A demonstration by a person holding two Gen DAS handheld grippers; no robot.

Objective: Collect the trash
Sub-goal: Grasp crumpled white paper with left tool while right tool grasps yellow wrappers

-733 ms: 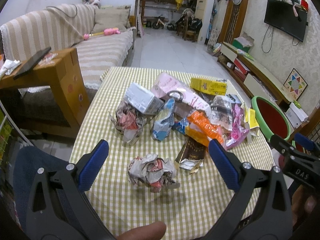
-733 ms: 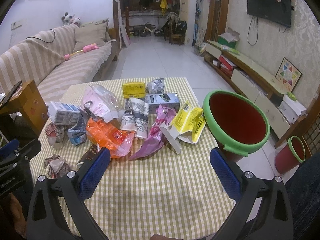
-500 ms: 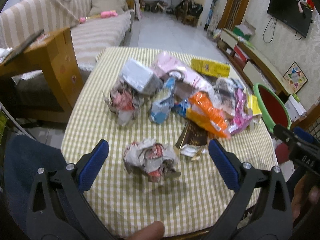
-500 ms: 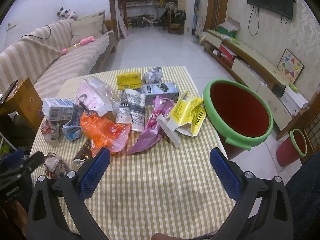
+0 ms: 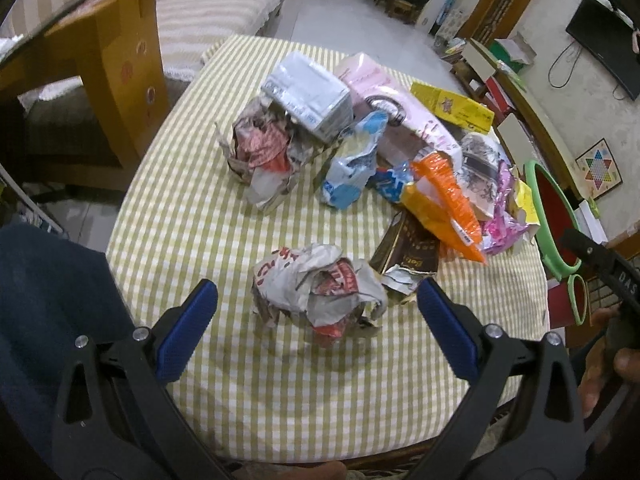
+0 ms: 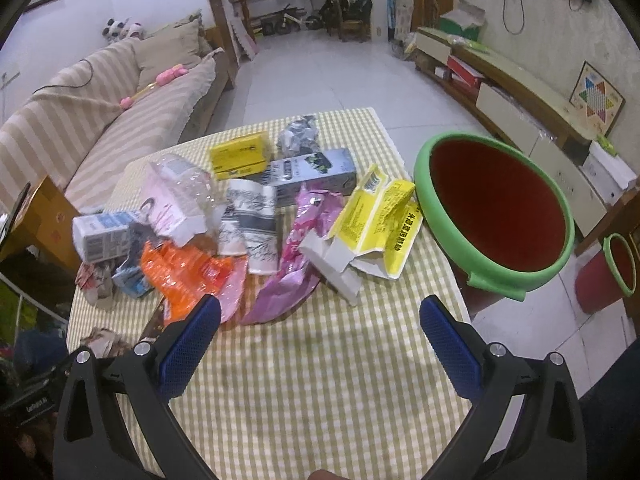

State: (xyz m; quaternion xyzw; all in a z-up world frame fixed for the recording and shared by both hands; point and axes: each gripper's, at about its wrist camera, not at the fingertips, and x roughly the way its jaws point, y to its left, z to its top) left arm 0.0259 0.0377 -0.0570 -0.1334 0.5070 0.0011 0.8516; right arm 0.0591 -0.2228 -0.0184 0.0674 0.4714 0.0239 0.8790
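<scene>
Trash lies heaped on a green-checked table (image 5: pixel 192 216). Nearest me is a crumpled paper ball (image 5: pixel 316 286), with my open left gripper (image 5: pixel 317 304) wide around it, blue pads apart from it on both sides. Behind it lie a brown wrapper (image 5: pixel 408 258), an orange bag (image 5: pixel 444 200), a second paper wad (image 5: pixel 262 156) and a grey carton (image 5: pixel 308 94). My right gripper (image 6: pixel 318 322) is open over bare cloth, short of a purple wrapper (image 6: pixel 292 280) and a torn yellow box (image 6: pixel 380 224). A red bin with a green rim (image 6: pixel 496 210) stands at the table's right edge.
A striped sofa (image 6: pixel 104 120) and a wooden side table (image 5: pixel 100 52) stand to the left. A smaller red and green bin (image 6: pixel 608 276) sits on the floor at the right, near a low TV cabinet (image 6: pixel 520 92). A hand (image 5: pixel 608 364) holds the other gripper.
My left gripper has dropped and come forward, so the crumpled paper ball now sits between its pads. The right gripper has tilted down a little toward the table.
</scene>
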